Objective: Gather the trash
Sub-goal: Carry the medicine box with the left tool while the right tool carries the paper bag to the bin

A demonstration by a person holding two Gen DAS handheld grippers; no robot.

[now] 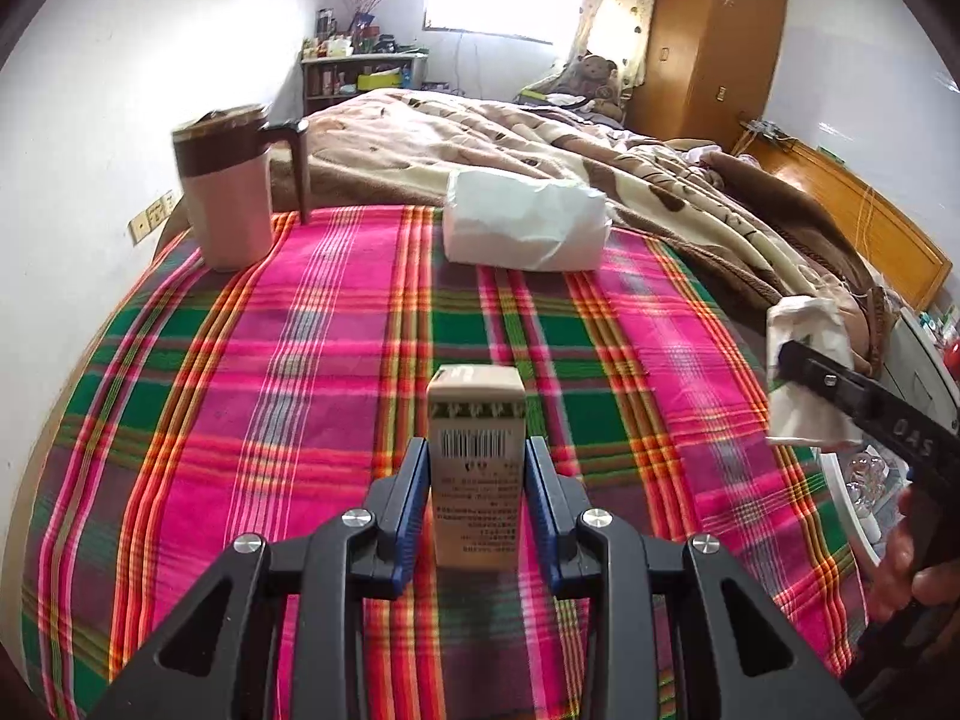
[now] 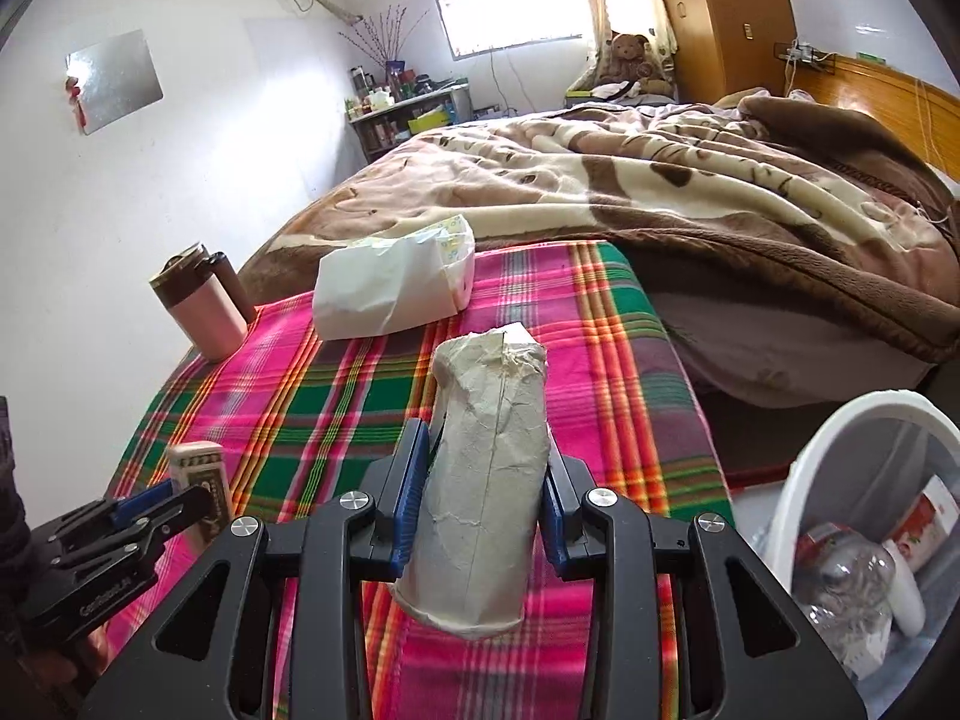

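Observation:
My left gripper [image 1: 477, 450] is shut on a small beige carton [image 1: 476, 414] with a barcode, held upright above the plaid cloth [image 1: 300, 390]. My right gripper [image 2: 486, 438] is shut on a crumpled grey-white paper tube [image 2: 489, 480], its blue pads pressing both sides. The left wrist view shows this tube [image 1: 804, 324] at the right edge, in the right gripper's black fingers [image 1: 840, 384]. The right wrist view has the left gripper [image 2: 174, 498] and its carton [image 2: 201, 468] at lower left. A white trash bin [image 2: 840, 420] stands at lower right beside the table.
A pink mug [image 1: 225, 198] with a brown lid and a white tissue pack [image 1: 522, 228] stand at the far end of the cloth. Behind them lies a bed with a brown blanket [image 2: 660, 180]. The bin holds a plastic bottle [image 2: 852, 588] and a carton.

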